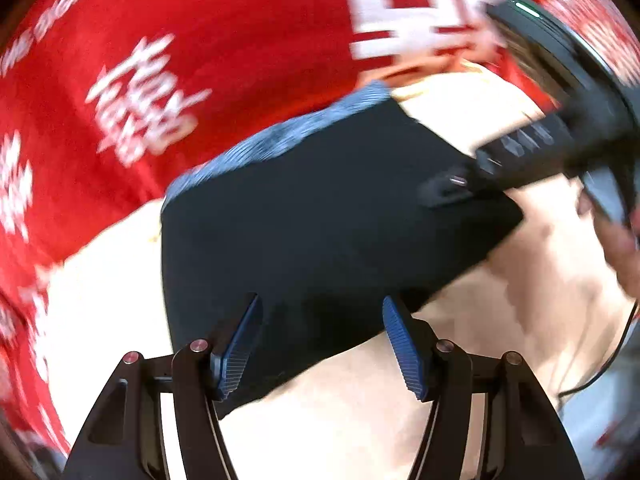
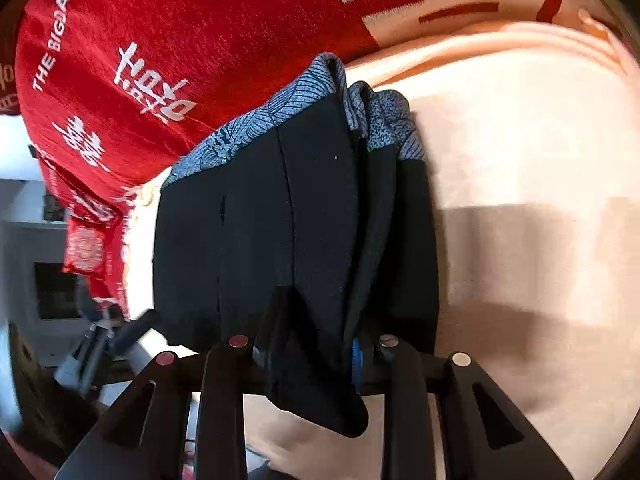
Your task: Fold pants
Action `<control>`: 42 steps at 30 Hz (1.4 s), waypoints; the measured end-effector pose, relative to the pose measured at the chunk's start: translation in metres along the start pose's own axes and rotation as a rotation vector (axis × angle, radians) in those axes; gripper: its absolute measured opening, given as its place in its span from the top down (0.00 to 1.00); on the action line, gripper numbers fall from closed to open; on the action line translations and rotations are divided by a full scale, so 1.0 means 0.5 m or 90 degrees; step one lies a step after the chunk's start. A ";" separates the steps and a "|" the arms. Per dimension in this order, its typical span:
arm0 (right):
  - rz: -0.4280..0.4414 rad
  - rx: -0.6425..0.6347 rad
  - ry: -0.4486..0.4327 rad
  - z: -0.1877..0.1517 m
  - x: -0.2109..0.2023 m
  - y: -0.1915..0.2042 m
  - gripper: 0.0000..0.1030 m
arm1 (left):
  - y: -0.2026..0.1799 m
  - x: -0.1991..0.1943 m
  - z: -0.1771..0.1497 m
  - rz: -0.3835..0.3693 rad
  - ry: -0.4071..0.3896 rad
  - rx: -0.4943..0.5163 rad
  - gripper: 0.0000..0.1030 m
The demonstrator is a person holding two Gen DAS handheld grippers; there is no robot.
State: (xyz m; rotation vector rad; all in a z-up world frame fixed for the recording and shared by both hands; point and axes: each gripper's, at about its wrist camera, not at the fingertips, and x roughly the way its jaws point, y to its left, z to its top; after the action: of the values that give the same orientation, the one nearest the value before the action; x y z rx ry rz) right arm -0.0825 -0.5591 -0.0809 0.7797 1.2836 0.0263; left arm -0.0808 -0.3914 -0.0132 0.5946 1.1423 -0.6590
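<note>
Right gripper point(image 2: 316, 344) clamped on folded pants point(image 2: 292, 216); left gripper point(image 1: 320, 344) spread, empty, over their near edge.
Pants lie on cream sheet point(image 2: 520, 160) beside red blanket point(image 2: 160, 40). Risk: a one-sided pull likely splays the stacked layers.

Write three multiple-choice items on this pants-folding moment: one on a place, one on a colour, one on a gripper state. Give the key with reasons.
1. Where do the pants lie?
A. on the cream sheet beside the red blanket
B. hanging from a rail
C. inside a basket

2. What colour is the patterned band along the pants' edge?
A. yellow
B. blue-grey
C. green

3. How does the left gripper stand?
A. shut on the blanket
B. shut on the pants
C. open, gripping nothing

Key: 1 A, the dark cloth rests on the cream sheet next to the red blanket. 2 B, the band shows a blue-grey leaf print. 3 C, its blue pads stand wide apart, while the right gripper pinches the pants.
</note>
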 end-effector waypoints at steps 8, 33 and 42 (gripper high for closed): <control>-0.096 -0.006 -0.026 -0.023 -0.029 0.010 0.62 | 0.132 0.025 -0.011 -0.006 0.057 -0.130 0.38; -0.297 0.114 -0.038 -0.106 -0.071 0.030 0.24 | 0.272 0.061 -0.030 -0.016 0.106 -0.169 0.14; -0.339 0.110 -0.073 -0.138 -0.087 0.064 0.24 | 0.323 0.053 -0.015 -0.011 0.098 -0.203 0.14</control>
State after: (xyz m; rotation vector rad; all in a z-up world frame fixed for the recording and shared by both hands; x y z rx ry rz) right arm -0.1432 -0.5193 -0.0318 0.5543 1.3605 -0.5562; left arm 0.0407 -0.2823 -0.0256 0.3670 1.3656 -0.4379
